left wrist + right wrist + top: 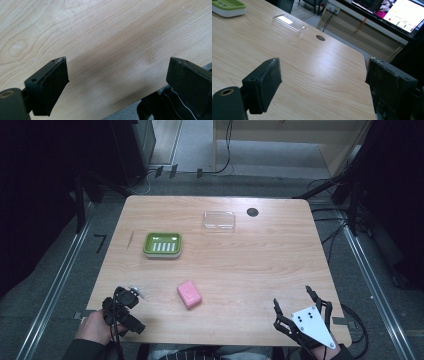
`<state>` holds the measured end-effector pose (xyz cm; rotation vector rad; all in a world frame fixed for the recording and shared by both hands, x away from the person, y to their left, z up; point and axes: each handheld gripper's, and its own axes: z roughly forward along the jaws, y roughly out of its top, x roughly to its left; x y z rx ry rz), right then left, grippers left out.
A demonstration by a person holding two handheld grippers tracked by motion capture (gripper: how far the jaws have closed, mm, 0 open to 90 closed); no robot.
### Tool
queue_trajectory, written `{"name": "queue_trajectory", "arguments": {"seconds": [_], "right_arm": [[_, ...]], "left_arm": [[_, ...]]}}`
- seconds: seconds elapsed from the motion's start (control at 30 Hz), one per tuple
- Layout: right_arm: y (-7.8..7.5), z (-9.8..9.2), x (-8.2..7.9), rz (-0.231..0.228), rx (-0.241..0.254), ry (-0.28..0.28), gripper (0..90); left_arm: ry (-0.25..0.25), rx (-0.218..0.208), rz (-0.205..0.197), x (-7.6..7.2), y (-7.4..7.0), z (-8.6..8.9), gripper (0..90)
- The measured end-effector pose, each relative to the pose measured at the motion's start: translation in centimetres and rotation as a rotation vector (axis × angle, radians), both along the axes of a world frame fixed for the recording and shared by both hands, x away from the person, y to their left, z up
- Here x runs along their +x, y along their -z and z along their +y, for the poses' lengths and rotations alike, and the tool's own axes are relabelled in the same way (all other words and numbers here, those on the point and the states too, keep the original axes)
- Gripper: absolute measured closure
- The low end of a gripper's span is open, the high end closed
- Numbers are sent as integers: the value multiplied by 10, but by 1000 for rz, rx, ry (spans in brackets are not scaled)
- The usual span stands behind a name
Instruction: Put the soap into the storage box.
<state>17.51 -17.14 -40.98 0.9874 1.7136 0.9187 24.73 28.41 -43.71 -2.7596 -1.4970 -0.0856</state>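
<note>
A pink soap bar [189,294] lies on the wooden table [250,260], near the front and between the two grippers. Farther back sits a green soap dish [162,244] with a white slotted insert; its corner also appears in the right gripper view [228,7]. A clear plastic lid [219,220] [288,25] lies at the back centre. My left gripper [125,302] [117,62] is held at the front left corner, jaws wide apart over bare wood. Open and holding nothing, my right gripper [292,296] [323,61] hovers at the front right.
A dark round hole [252,212] [320,38] sits in the tabletop near the back edge, right of the lid. Cables and metal rails run on the floor around the table. A lit monitor [407,15] stands beyond the table's far side.
</note>
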Motion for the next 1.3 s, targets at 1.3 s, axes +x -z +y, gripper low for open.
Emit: {"name": "queue_trajectory", "arguments": {"seconds": [1.3], "right_arm": [[0, -2, -1, -2, 1, 6, 130]], "left_arm": [[103, -40, -35, 17, -3, -31, 20]]}}
